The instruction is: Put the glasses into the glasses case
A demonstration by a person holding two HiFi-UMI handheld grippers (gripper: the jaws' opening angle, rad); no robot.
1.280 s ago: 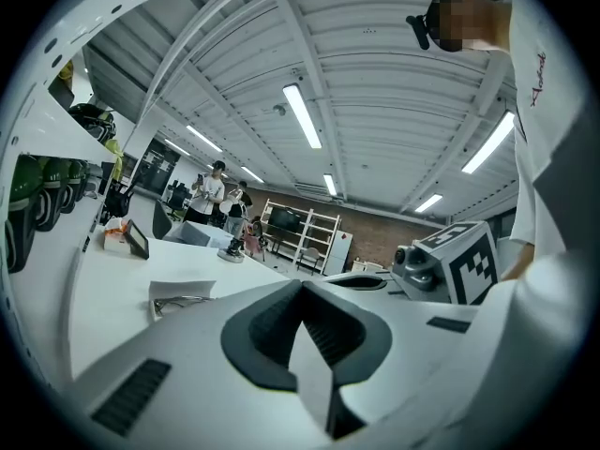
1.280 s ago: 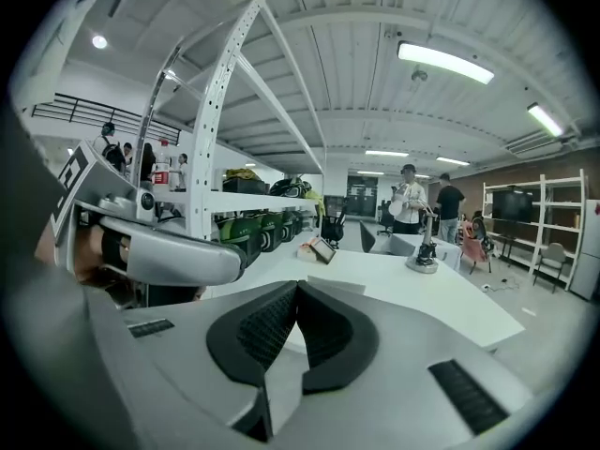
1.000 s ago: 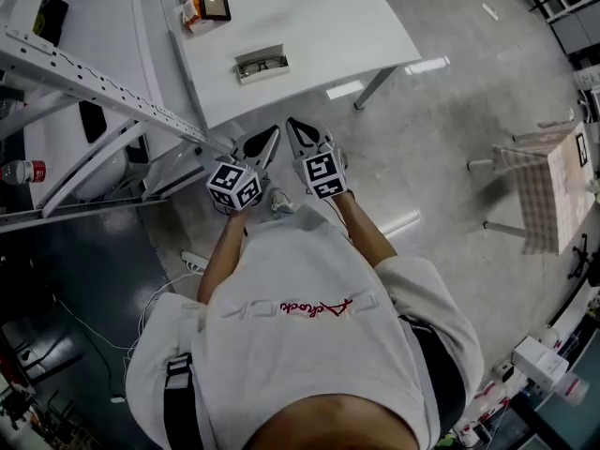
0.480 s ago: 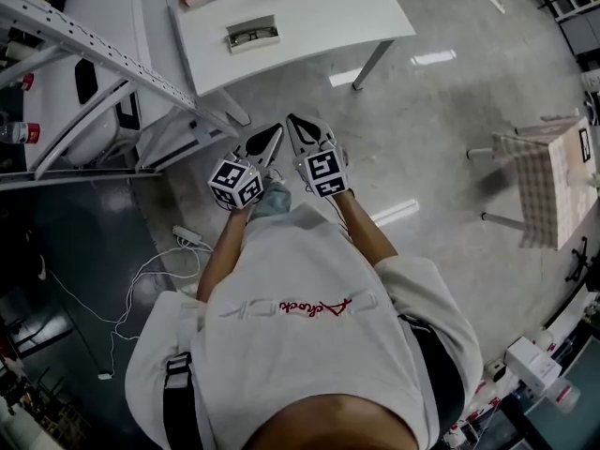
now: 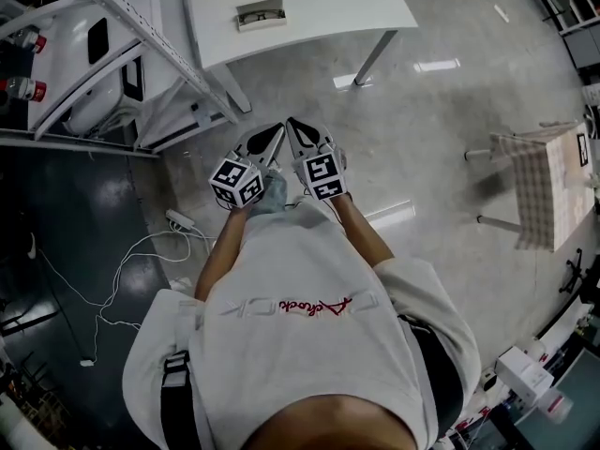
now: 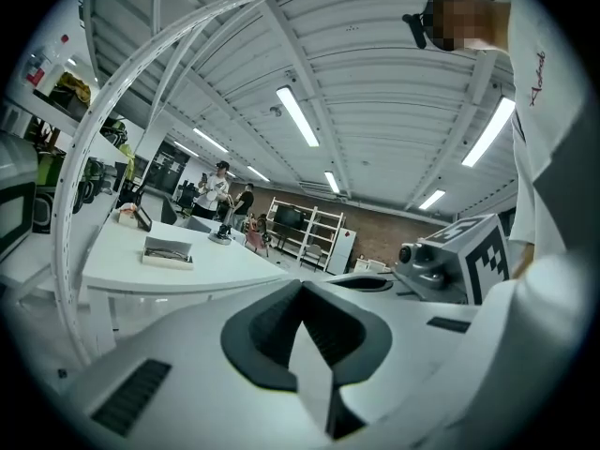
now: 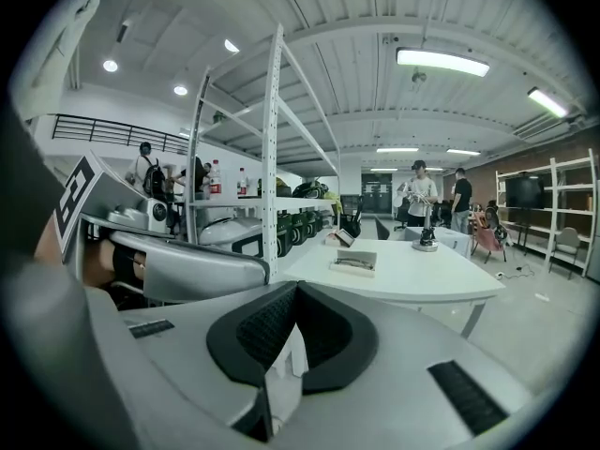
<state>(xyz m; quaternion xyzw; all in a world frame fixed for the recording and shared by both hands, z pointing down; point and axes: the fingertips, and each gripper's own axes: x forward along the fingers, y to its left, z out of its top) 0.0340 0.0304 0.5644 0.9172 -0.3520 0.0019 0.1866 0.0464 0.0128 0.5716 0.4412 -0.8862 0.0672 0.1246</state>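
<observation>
Left tool [image 6: 300, 287] and right tool [image 7: 294, 289] closed, empty; far ahead on surface [image 7: 417, 281], glasses [image 7: 355, 261] apparently inside open glasses case [image 7: 351, 271].

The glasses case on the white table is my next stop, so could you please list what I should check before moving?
1. Left gripper empty: ok, jaws together, nothing between.
2. Right gripper empty: ok, jaws together, nothing between.
3. Jaws opened for grasping: not ok, both shut.
4. Glasses case within reach: not ok, it lies on the white table, well ahead of both grippers.
5. Glasses located: cannot tell; a dark shape at the case is too small to identify.
</observation>
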